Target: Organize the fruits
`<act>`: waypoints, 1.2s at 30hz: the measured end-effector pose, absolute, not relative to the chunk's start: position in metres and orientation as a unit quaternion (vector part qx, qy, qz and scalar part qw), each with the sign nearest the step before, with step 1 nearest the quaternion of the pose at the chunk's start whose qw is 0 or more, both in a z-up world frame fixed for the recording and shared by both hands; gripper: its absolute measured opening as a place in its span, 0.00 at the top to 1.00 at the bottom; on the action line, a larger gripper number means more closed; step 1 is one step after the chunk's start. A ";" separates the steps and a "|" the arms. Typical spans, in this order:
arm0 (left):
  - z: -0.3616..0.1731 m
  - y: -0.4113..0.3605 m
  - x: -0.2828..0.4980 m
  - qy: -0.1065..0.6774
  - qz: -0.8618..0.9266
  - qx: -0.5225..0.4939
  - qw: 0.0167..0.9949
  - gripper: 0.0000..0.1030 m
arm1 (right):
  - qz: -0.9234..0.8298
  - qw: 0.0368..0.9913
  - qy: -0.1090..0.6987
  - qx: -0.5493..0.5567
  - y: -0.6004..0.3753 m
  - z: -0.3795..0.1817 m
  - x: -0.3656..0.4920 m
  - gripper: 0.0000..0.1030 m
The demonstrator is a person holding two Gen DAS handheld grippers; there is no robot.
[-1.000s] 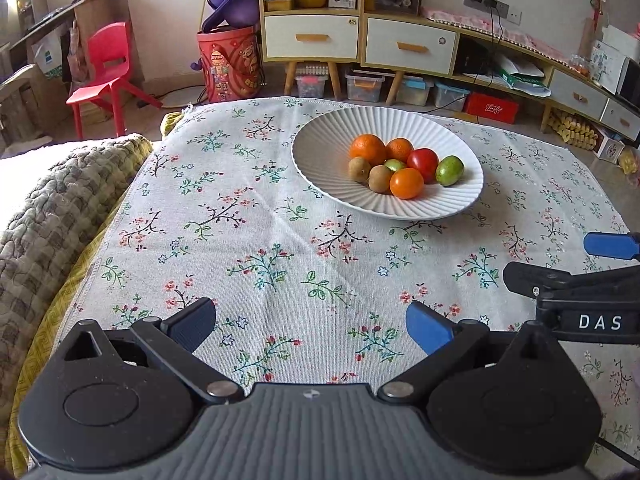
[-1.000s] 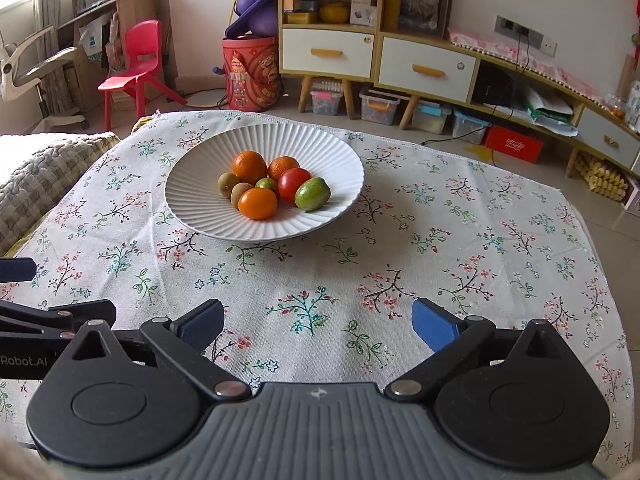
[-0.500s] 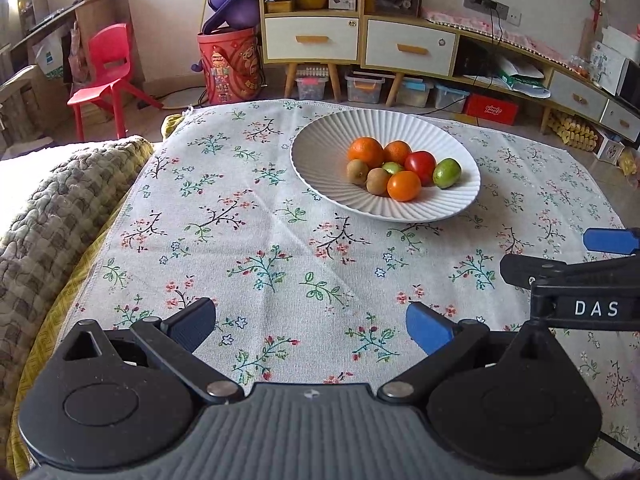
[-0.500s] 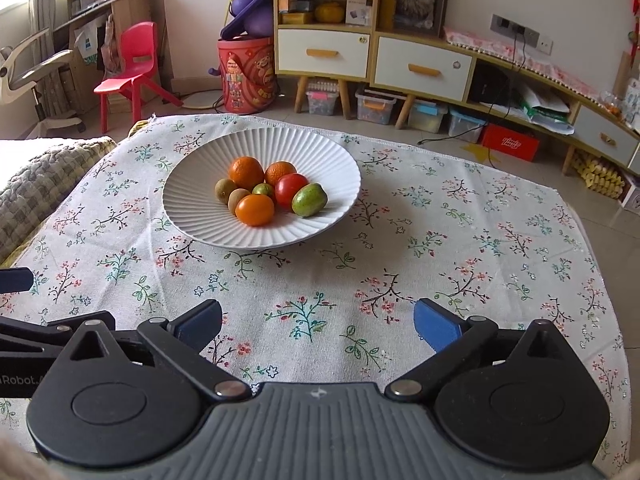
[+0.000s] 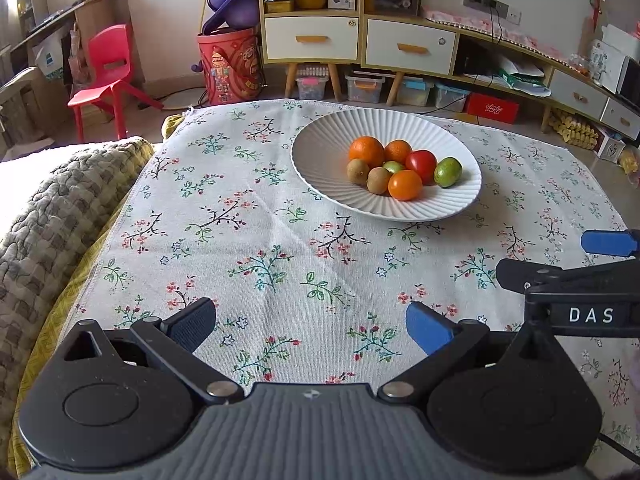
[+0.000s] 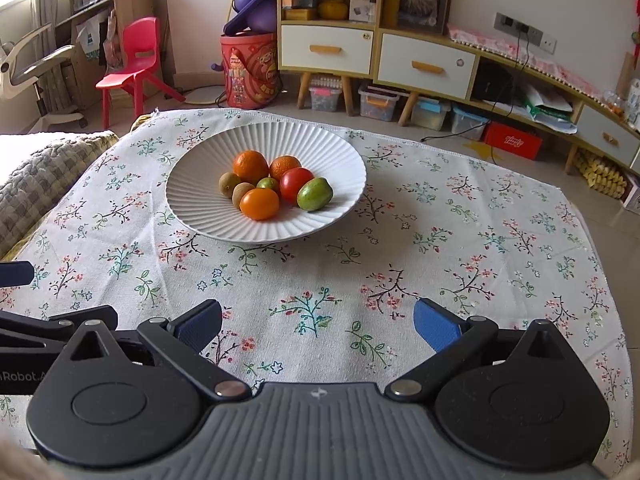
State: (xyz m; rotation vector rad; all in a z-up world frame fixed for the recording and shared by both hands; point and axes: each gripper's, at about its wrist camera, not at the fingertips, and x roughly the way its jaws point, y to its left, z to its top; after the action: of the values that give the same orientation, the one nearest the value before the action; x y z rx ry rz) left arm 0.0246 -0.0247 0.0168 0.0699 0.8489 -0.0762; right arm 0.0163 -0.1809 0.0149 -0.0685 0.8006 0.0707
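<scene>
A white ribbed plate (image 5: pixel 320 152) (image 6: pixel 192 196) sits on the floral tablecloth (image 5: pixel 260 248) (image 6: pixel 440 240) and holds several fruits: oranges (image 5: pixel 366 151) (image 6: pixel 251 166), a red tomato (image 5: pixel 421 165) (image 6: pixel 296 184), two kiwis (image 5: pixel 357 171) (image 6: pixel 230 184) and a green fruit (image 5: pixel 448 172) (image 6: pixel 315 193). My left gripper (image 5: pixel 311 322) is open and empty, low over the cloth, well short of the plate. My right gripper (image 6: pixel 318 322) is open and empty too, also short of the plate. Each gripper shows at the edge of the other's view.
A knitted blanket (image 5: pixel 48 208) covers the left side beside the cloth. Beyond the table stand a red chair (image 5: pixel 106 76), a red toy bin (image 5: pixel 230 68) and a cabinet with drawers (image 5: pixel 360 44). The cloth's right edge (image 6: pixel 600 248) drops to the floor.
Both grippers have drawn back and shifted slightly, so the plate sits a little farther off in both views. Jaws stay open. The fruits have not moved.
</scene>
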 end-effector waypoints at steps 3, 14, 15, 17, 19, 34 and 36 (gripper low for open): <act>0.017 -0.025 0.025 0.411 -0.036 0.036 0.910 0.11 | 0.035 0.920 0.390 -0.031 -0.181 0.015 0.016 0.01; 0.017 -0.025 0.025 0.410 -0.035 0.038 0.911 0.11 | 0.036 0.921 0.387 -0.035 -0.179 0.016 0.016 0.01; 0.017 -0.025 0.025 0.410 -0.036 0.038 0.911 0.11 | 0.037 0.920 0.388 -0.035 -0.179 0.016 0.016 0.01; 0.017 -0.024 0.024 0.409 -0.035 0.038 0.911 0.11 | 0.037 0.920 0.388 -0.035 -0.179 0.016 0.016 0.01; 0.017 -0.025 0.024 0.408 -0.035 0.039 0.911 0.11 | 0.037 0.920 0.388 -0.035 -0.179 0.016 0.016 0.01; 0.017 -0.024 0.025 0.408 -0.033 0.041 0.912 0.11 | 0.037 0.921 0.384 -0.043 -0.178 0.015 0.017 0.01; 0.017 -0.024 0.025 0.408 -0.033 0.040 0.911 0.11 | 0.036 0.922 0.384 -0.044 -0.178 0.015 0.017 0.01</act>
State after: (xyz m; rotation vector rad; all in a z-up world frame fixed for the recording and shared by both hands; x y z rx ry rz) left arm 0.0248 -0.0241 0.0171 0.0834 0.8413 -0.0686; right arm 0.0167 -0.1776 0.0154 -0.0907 0.7886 0.0744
